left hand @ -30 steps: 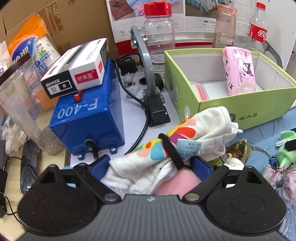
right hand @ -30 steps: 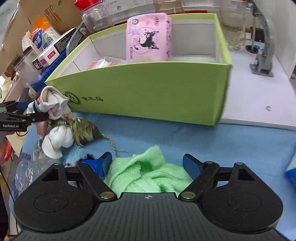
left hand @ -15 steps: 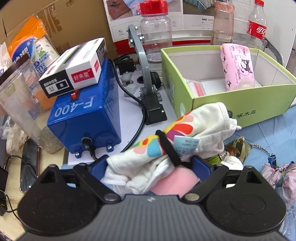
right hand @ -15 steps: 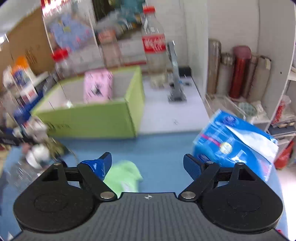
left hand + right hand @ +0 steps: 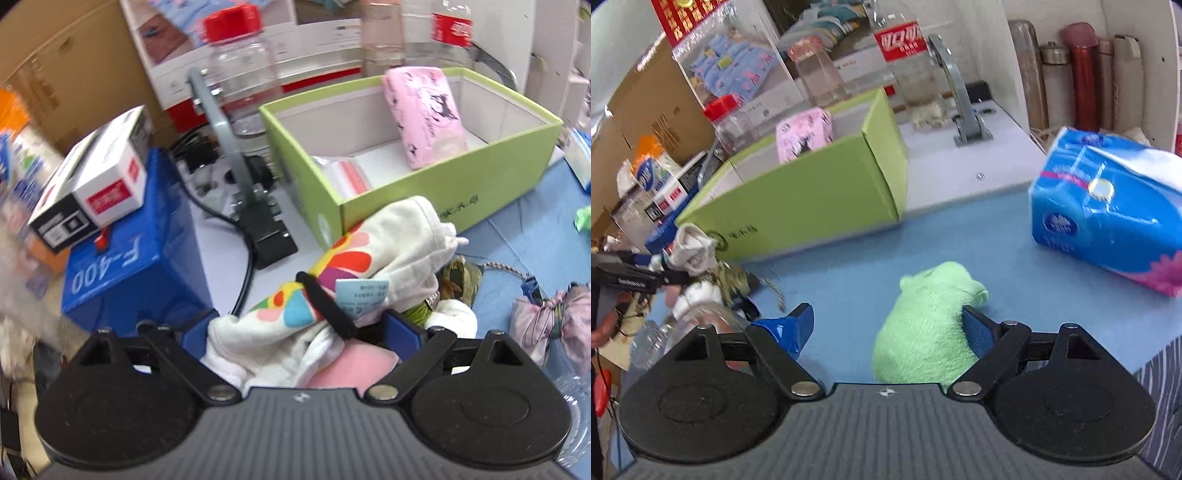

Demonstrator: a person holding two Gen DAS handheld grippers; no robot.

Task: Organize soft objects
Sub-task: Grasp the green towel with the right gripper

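Since a moment ago the right claw (image 5: 886, 328) has swung sideways over the blue surface (image 5: 849, 273), and the green towel (image 5: 927, 325) now sits by its right finger, not in the middle.

Its jaws are wide and grip nothing; the towel leans on the right finger only and runs long away from the claw, toward the blue tissue pack (image 5: 1108, 218); the left claw (image 5: 303, 325) is closed on a white flowered cloth (image 5: 354, 266), close to the near wall of the green box (image 5: 443, 206), which holds a pink pack (image 5: 424, 114) leaning on its far wall and a flat clear packet (image 5: 347, 173) on its floor.
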